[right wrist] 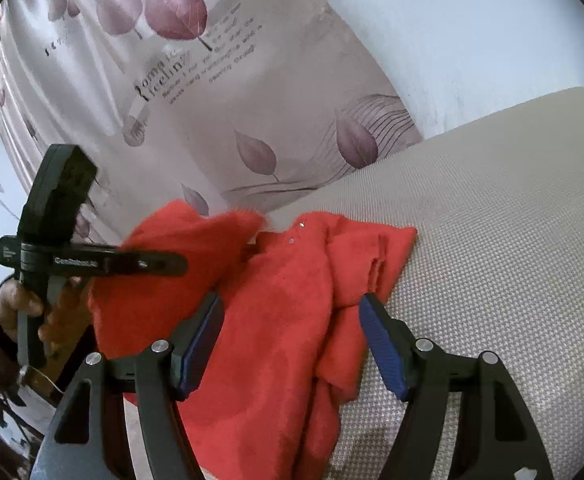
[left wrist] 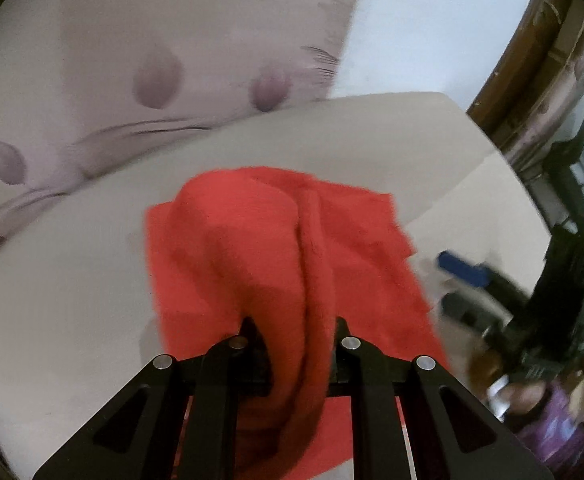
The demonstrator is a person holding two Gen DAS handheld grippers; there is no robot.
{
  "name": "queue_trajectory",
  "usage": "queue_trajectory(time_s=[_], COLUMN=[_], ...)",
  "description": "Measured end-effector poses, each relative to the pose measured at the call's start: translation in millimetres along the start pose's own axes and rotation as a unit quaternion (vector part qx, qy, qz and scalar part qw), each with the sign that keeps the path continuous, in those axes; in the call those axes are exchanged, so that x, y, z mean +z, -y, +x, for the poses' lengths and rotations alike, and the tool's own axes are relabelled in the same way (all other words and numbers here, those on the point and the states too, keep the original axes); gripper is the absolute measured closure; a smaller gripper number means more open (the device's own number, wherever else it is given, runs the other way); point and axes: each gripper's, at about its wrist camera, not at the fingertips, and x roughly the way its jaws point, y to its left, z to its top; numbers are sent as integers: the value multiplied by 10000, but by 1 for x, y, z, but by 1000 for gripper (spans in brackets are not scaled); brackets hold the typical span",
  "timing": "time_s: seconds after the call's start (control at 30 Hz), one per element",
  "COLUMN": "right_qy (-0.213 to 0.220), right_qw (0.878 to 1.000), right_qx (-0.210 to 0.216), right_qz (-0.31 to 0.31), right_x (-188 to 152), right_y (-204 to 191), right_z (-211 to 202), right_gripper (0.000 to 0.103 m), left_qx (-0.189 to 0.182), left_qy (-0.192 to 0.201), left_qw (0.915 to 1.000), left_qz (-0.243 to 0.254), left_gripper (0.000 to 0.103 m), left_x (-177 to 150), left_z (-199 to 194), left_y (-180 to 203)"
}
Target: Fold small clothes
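A small red fleece garment [left wrist: 251,240] lies on a beige textured cushion [left wrist: 71,280]. My left gripper [left wrist: 294,332] is shut on a bunched fold of the garment and lifts it over the rest. In the right wrist view the garment [right wrist: 283,320] spreads below my right gripper [right wrist: 292,308], which is open with its blue pads [right wrist: 384,348] either side of the cloth, just above it. The left gripper [right wrist: 139,264] shows there at the left, holding the raised red fold. The right gripper's blue pad [left wrist: 462,266] shows blurred at the right of the left wrist view.
A pale bedsheet with purple leaf prints [right wrist: 251,120] lies behind the cushion [right wrist: 492,240]. A white wall [right wrist: 472,20] is at the back right. A wooden frame [left wrist: 532,40] and dark gear [left wrist: 572,184] stand at the far right.
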Motion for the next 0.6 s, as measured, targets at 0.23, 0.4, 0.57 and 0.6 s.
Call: queue_trajectory(time_s=[0.23, 0.4, 0.57, 0.6], right_qy=[183, 236, 236, 239], right_qw=[9981, 9967, 9961, 9959], right_qx=[305, 443, 534, 564], right_qz=[509, 643, 658, 668], right_x=[2, 2, 1, 1], right_y=[18, 23, 23, 24], right_z=[-7, -9, -9, -10], right_gripper=[33, 33, 33, 33], left_qx=[-712, -1643, -2530, -2616], left_qy=[91, 325, 963, 1063], left_qw=[9944, 9753, 9471, 9455], left_qz=[-776, -1438, -1722, -1621], left_gripper=[88, 70, 44, 44], left_x=[4, 3, -5, -5], left_z=[39, 44, 20, 14], left_y=[23, 10, -2, -1])
